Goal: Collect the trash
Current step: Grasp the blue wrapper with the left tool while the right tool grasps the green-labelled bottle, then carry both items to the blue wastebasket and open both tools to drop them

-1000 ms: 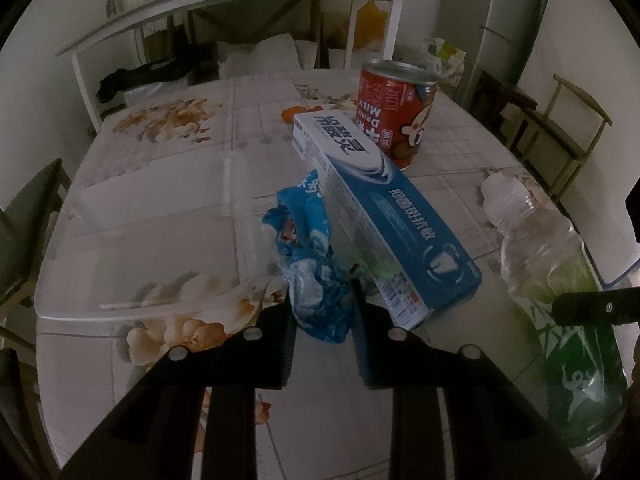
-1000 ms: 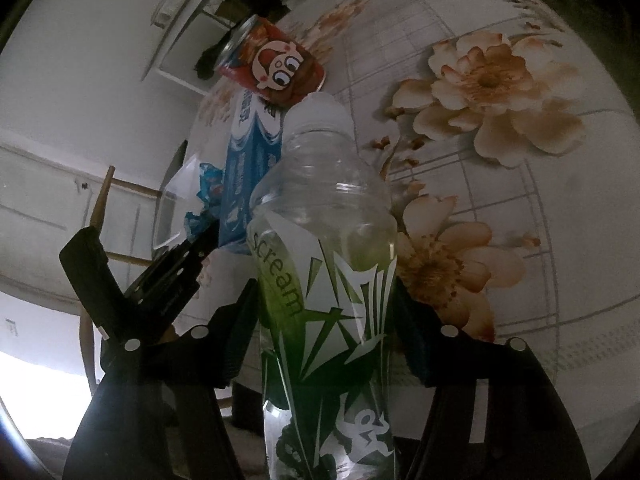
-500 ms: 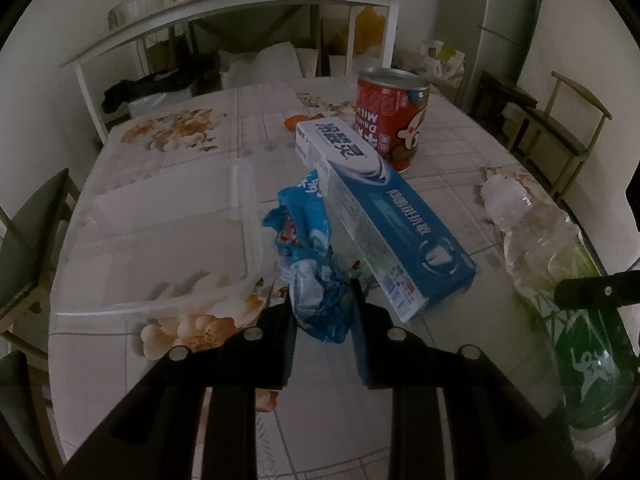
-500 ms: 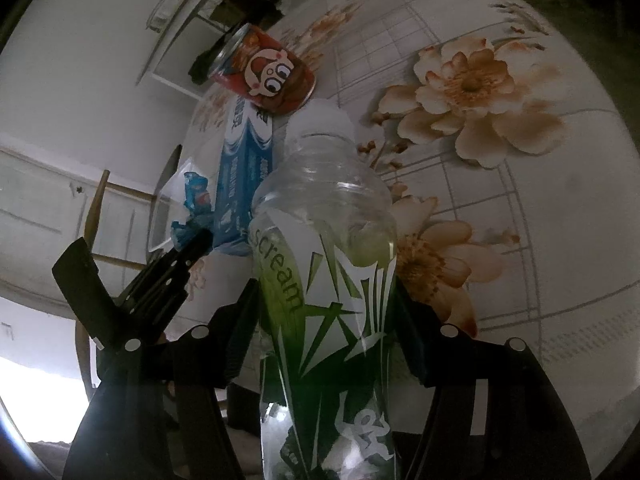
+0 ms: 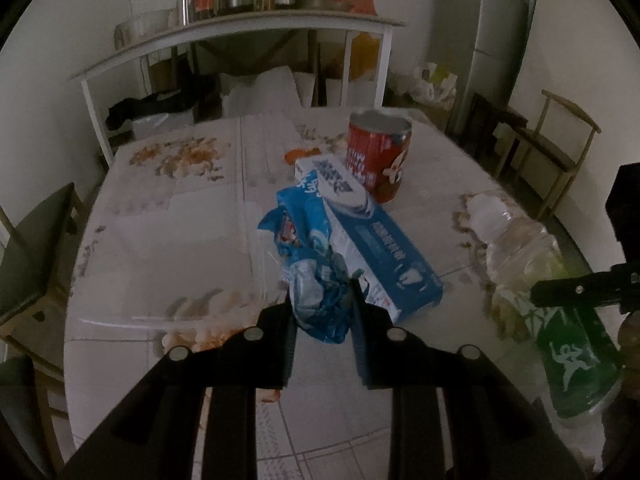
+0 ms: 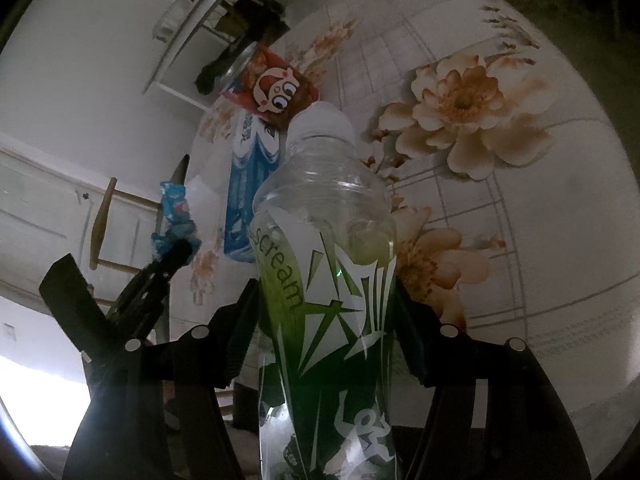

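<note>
My left gripper [image 5: 322, 308] is shut on a crumpled blue snack wrapper [image 5: 310, 256] and holds it above the floral table [image 5: 180, 248]; the wrapper also shows in the right wrist view [image 6: 174, 216]. My right gripper [image 6: 326, 300] is shut on a clear plastic bottle with a green label [image 6: 324, 280]; the bottle also shows at the right of the left wrist view [image 5: 540, 280]. A blue toothpaste box [image 5: 384, 244] lies on the table beside a red milk can [image 5: 378, 156].
A clear plastic tray [image 5: 180, 264] sits on the table left of the wrapper. A white shelf with pots [image 5: 240, 32] stands behind the table. Chairs stand at the left [image 5: 32, 248] and right [image 5: 560, 148].
My left gripper has lifted the blue wrapper up and back off the table. The right gripper has kept its hold on the bottle and shifted slightly.
</note>
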A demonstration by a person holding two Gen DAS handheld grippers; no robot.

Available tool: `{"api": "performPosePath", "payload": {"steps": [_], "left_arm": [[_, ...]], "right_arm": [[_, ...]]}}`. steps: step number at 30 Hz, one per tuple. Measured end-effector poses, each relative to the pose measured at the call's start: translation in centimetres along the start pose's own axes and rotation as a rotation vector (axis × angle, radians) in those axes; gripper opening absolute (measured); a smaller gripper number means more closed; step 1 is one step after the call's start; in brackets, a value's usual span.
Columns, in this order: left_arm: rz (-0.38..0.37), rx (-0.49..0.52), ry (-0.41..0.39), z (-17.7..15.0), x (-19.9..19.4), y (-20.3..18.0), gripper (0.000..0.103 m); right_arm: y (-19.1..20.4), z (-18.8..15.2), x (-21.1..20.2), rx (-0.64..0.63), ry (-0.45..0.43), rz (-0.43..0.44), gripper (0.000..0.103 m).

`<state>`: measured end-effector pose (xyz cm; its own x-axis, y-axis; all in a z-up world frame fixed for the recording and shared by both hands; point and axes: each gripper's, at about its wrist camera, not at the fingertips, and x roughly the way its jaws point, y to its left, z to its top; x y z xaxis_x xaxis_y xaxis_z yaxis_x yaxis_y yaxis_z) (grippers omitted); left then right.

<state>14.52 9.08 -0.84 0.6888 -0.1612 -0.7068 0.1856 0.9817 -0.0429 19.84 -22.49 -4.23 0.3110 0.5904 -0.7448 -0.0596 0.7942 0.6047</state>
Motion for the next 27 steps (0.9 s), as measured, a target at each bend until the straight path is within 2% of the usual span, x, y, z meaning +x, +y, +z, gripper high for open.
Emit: {"api": "performPosePath", "payload": {"steps": [14, 27], "left_arm": [[-0.078, 0.021, -0.067, 0.9, -2.9, -2.1, 0.023], [-0.133, 0.060, -0.087, 1.2, -4.4, -4.8, 0.023]], "right_arm": [[-1.0, -1.2, -3.1, 0.010, -0.045, 0.020, 0.060], [-3.1, -2.4, -5.7, 0.051, -0.094, 0.047, 0.060]]}}
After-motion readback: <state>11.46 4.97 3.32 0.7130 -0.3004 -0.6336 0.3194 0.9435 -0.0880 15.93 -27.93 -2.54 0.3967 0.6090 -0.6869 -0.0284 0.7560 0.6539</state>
